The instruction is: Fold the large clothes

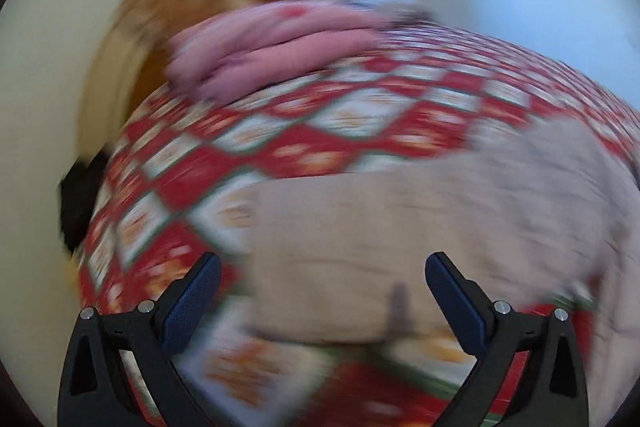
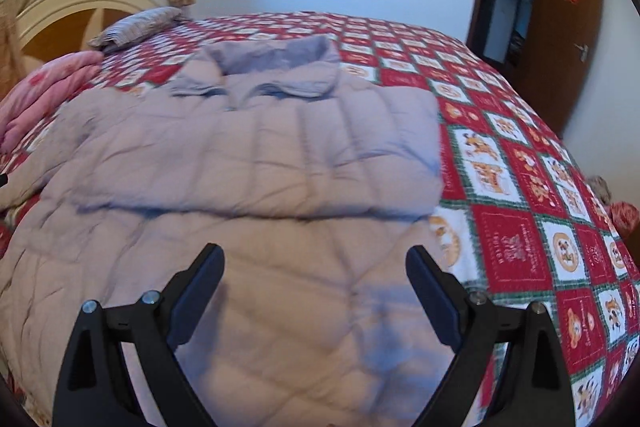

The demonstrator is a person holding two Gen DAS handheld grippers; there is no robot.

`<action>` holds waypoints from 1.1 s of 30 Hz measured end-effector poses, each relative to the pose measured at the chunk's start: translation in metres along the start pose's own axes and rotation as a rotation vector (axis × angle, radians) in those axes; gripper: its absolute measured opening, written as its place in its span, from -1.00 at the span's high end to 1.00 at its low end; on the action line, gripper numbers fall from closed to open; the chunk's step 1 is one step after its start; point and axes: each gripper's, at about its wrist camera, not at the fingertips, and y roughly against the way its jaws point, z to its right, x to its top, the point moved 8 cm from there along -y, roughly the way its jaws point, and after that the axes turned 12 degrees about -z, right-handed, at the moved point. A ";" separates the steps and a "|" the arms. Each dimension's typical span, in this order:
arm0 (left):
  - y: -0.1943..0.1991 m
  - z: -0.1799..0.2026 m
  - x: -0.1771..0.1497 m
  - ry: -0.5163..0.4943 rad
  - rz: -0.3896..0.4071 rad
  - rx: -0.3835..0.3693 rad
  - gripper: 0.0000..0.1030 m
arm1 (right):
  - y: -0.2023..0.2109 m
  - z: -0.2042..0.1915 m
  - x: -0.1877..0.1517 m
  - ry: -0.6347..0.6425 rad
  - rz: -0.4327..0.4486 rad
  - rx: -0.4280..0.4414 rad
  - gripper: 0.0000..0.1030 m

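Right tool [image 2: 315, 259] spread wide, empty, over jacket [image 2: 248, 187] lower centre. Left tool [image 1: 323, 269] also spread, empty, view blurred. Sleeve folded across chest, edge mid-frame. Bare quilt [image 2: 520, 195] right. Collar, pillow [image 2: 136, 25], headboard [image 2: 72, 11] upper left.

L gripper [image 1: 323, 269] + R gripper [image 2: 315, 261] — jaws wide, empty

My bed [image 2: 520, 155], under its red checked quilt, carries the grey padded jacket [image 2: 248, 155], pink folded bedding [image 2: 44, 95] and a pillow [image 2: 136, 27].
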 end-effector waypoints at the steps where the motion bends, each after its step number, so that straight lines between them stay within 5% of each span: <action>1: -0.008 -0.016 0.000 0.046 -0.029 -0.005 -0.98 | 0.001 -0.007 -0.002 0.016 0.005 0.000 -0.83; 3: -0.020 -0.033 0.002 0.115 -0.069 -0.057 -0.98 | 0.001 -0.022 -0.003 0.054 0.012 -0.005 -0.83; 8: -0.049 -0.015 -0.002 0.094 -0.152 -0.137 -0.97 | -0.004 -0.051 -0.007 0.102 0.001 0.015 -0.83; 10: -0.055 -0.008 -0.005 0.066 -0.145 -0.095 -0.93 | -0.005 -0.060 -0.010 0.118 -0.003 0.017 -0.83; 11: -0.050 0.000 -0.005 0.038 -0.123 -0.100 -0.48 | -0.005 -0.063 -0.011 0.123 -0.004 0.017 -0.83; 12: -0.042 0.010 -0.003 0.008 -0.107 -0.128 0.28 | -0.004 -0.065 -0.013 0.126 -0.003 0.019 -0.83; 13: -0.035 0.016 -0.001 -0.016 -0.106 -0.159 0.65 | -0.002 -0.066 -0.013 0.127 0.000 0.021 -0.83; 14: -0.028 0.019 0.000 -0.022 -0.107 -0.183 0.78 | 0.000 -0.066 -0.014 0.124 0.005 0.022 -0.83; 25: 0.148 0.078 0.046 -0.133 0.270 -0.295 0.82 | 0.015 -0.030 -0.016 -0.003 0.049 0.021 -0.83; 33: 0.212 0.217 0.007 -0.323 0.285 -0.511 0.82 | 0.026 -0.010 -0.020 -0.057 0.075 0.023 -0.83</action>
